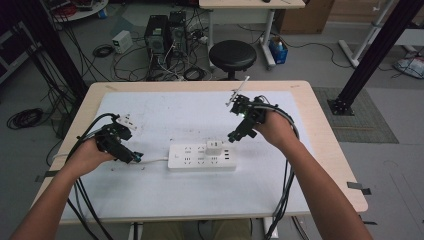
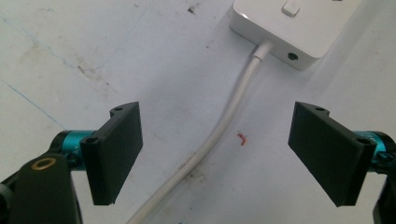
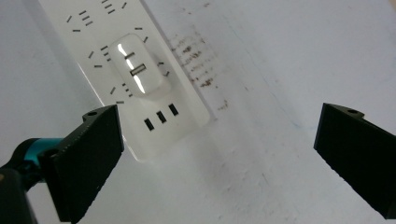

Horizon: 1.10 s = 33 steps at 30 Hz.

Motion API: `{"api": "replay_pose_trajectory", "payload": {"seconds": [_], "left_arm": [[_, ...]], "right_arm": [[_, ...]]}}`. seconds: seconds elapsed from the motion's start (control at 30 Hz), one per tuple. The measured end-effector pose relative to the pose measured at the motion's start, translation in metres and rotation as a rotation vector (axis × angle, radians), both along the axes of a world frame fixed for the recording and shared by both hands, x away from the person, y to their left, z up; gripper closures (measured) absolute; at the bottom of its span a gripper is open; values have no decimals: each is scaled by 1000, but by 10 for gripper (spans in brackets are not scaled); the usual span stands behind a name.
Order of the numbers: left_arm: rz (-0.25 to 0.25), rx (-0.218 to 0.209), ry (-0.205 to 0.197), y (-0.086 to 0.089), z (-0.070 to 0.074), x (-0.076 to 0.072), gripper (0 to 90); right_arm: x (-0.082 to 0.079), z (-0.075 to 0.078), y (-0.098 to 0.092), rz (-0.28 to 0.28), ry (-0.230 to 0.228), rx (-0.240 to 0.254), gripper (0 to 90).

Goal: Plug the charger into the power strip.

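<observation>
A white power strip (image 1: pixel 201 156) lies in the middle of the white mat, with a small white charger (image 1: pixel 214 147) plugged into its top. My left gripper (image 1: pixel 135 157) sits low at the strip's left end. In the left gripper view its jaws (image 2: pixel 217 116) stand open on either side of the strip's white cable (image 2: pixel 233 98), not touching it. My right gripper (image 1: pixel 235 136) hangs above and to the right of the charger. In the right gripper view it (image 3: pixel 222 121) is wide open with nothing between its pads, and the charger (image 3: pixel 140 70) and strip (image 3: pixel 173 119) lie ahead at the left.
The white mat (image 1: pixel 200 192) covers most of a wooden table (image 1: pixel 325 150). A small white item (image 1: pixel 126 120) lies behind the left hand. A black stool (image 1: pixel 232 55), computer cases (image 1: pixel 165 35) and loose cables stand on the floor beyond the far edge.
</observation>
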<state>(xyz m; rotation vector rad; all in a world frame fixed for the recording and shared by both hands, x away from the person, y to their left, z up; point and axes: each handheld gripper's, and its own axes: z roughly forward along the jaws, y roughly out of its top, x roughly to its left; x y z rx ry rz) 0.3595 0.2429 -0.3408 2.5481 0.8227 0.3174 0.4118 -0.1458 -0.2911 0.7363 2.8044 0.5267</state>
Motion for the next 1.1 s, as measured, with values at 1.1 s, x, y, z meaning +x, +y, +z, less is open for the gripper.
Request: {"api": "replay_pose_trajectory", "payload": {"seconds": [1.1], "left_arm": [[30,3,-47,-1,8,-3,178]], "right_arm": [[-23,6,-66,-132,-22,20,8]]}}
